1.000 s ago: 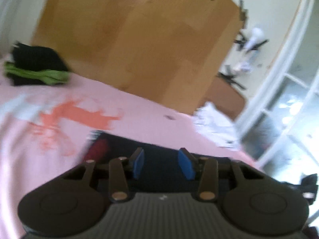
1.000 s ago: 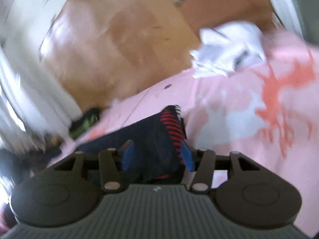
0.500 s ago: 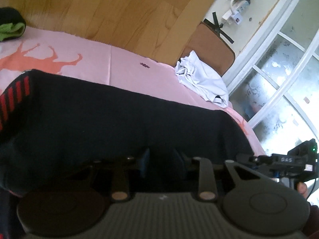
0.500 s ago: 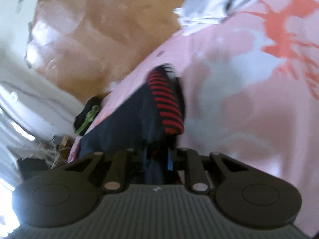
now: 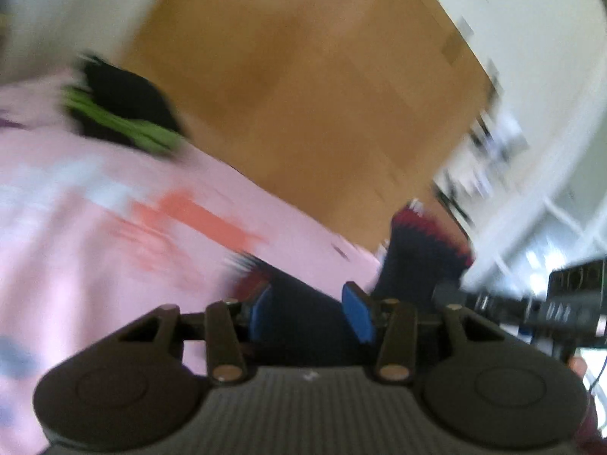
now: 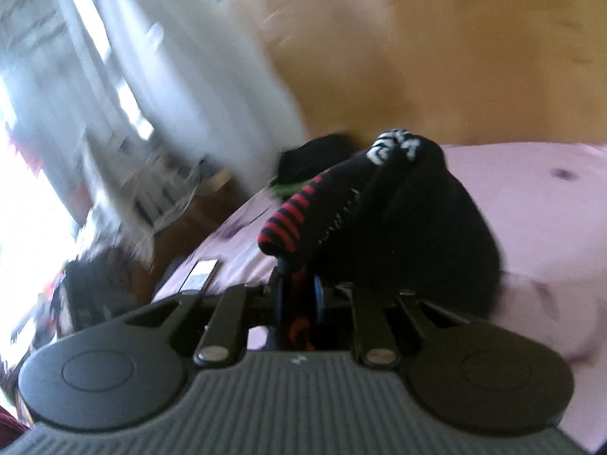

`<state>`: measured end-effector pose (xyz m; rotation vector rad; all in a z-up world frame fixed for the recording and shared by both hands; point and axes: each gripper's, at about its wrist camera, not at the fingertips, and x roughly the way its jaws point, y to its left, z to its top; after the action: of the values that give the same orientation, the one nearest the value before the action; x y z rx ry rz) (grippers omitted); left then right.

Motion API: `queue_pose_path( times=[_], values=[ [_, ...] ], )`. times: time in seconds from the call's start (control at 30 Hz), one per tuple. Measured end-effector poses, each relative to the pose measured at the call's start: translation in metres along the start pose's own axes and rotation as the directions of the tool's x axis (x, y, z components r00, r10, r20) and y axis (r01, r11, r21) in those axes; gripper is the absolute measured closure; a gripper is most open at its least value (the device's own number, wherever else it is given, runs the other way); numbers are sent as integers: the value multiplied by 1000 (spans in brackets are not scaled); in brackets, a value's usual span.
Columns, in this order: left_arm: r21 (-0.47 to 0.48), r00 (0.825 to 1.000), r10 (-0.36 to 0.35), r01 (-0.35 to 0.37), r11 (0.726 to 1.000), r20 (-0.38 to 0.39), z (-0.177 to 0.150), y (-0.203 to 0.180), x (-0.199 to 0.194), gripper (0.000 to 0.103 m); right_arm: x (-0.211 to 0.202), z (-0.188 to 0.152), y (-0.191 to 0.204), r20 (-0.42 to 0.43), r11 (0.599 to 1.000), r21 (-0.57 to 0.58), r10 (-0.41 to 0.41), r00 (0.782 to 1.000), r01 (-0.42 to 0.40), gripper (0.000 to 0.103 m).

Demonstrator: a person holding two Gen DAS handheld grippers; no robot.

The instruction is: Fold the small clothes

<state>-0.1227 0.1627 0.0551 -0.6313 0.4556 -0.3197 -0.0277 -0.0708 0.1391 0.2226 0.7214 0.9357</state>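
Observation:
A dark navy garment with red stripes at one end (image 5: 417, 261) lies on the pink bed sheet (image 5: 76, 265). In the left wrist view, my left gripper (image 5: 309, 313) has its blue pads (image 5: 358, 314) apart and its jaws are opening; the dark cloth lies between them without being pinched. In the right wrist view, my right gripper (image 6: 299, 299) is shut on the garment's red-striped part, and the rest of the garment (image 6: 409, 220) bunches up over the pink sheet (image 6: 531, 197) ahead of it. The right gripper's body (image 5: 550, 303) shows at the right edge of the left wrist view, holding the striped end raised.
A folded stack of black and green clothes (image 5: 125, 113) sits at the far edge of the bed, also seen as a black pile (image 6: 315, 155). Wooden floor (image 5: 322, 76) lies beyond. A flat phone-like thing (image 6: 199, 275) lies on the sheet at left. White window frames (image 5: 550, 189) stand at right.
The right gripper closed on the striped end, then lifted it and swung it across. The left pads, tight on the cloth half a second ago, have spread apart. Both views are now motion-blurred.

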Motion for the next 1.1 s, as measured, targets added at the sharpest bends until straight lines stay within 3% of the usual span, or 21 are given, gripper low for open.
queue_pose_path(
  times=[0.07, 0.17, 0.23, 0.3, 0.37, 0.47, 0.57, 0.7, 0.77, 0.8, 0.9, 0.97, 1.0, 1.03, 1.07, 1.1],
  values=[
    [-48, 997, 49, -46, 998, 61, 5, 20, -27, 60, 38, -2, 10, -70, 999, -35, 11, 997, -13, 85],
    [-95, 990, 86, -76, 993, 108, 5, 36, -48, 57, 103, -20, 9, -198, 997, -65, -47, 979, 35, 81],
    [-110, 992, 68, -56, 992, 104, 3, 38, -48, 57, 111, -29, 7, -192, 996, -75, 23, 981, -38, 78],
    [-91, 995, 37, -29, 995, 89, 2, 32, -41, 56, 94, -22, 8, -209, 991, -66, 100, 973, -116, 61],
    [-63, 998, -7, 11, 998, 70, 2, 23, -31, 56, 61, -13, 6, -129, 985, -84, 142, 981, -153, 63],
    [-8, 995, -90, 91, 996, 43, 1, 6, -15, 56, 20, 4, -13, 3, 996, -90, 26, 1000, -26, 64],
    [53, 989, -148, 148, 988, -4, -2, -15, 5, 55, 16, 18, -37, 33, 999, -2, -48, 998, 49, 70],
    [113, 993, -76, 86, 990, -87, -15, -30, 34, 55, 48, 11, -59, -44, 996, 23, -89, 995, 90, 73],
    [137, 988, 35, -13, 990, -154, -26, -26, 53, 63, 73, 2, -67, -105, 991, 30, -127, 986, 131, 75],
    [151, 986, 57, -33, 988, -155, -30, -24, 57, 70, 76, -2, -69, -87, 991, 19, -131, 988, 133, 76],
    [154, 985, 66, -41, 987, -161, -29, -28, 51, 69, 74, 5, -66, -92, 992, 17, -125, 988, 127, 74],
    [177, 987, 71, -45, 983, -144, -22, -34, 41, 61, 55, 5, -65, -51, 995, 29, -95, 994, 96, 71],
    [194, 990, 86, -63, 979, -113, -17, -35, 32, 41, 40, 5, -64, -8, 996, 41, -82, 997, 82, 59],
    [209, 992, 104, -87, 974, -73, -13, -35, 24, 13, 27, 1, -67, 42, 996, 57, -77, 996, 74, 50],
    [214, 992, 120, -111, 970, -33, -8, -35, 17, 1, 12, -6, -71, 97, 994, 79, -83, 992, 75, 33],
    [205, 992, 125, -121, 971, -7, -3, -31, 13, 0, -4, -16, -77, 150, 990, 114, -98, 984, 81, 29]
  ],
)
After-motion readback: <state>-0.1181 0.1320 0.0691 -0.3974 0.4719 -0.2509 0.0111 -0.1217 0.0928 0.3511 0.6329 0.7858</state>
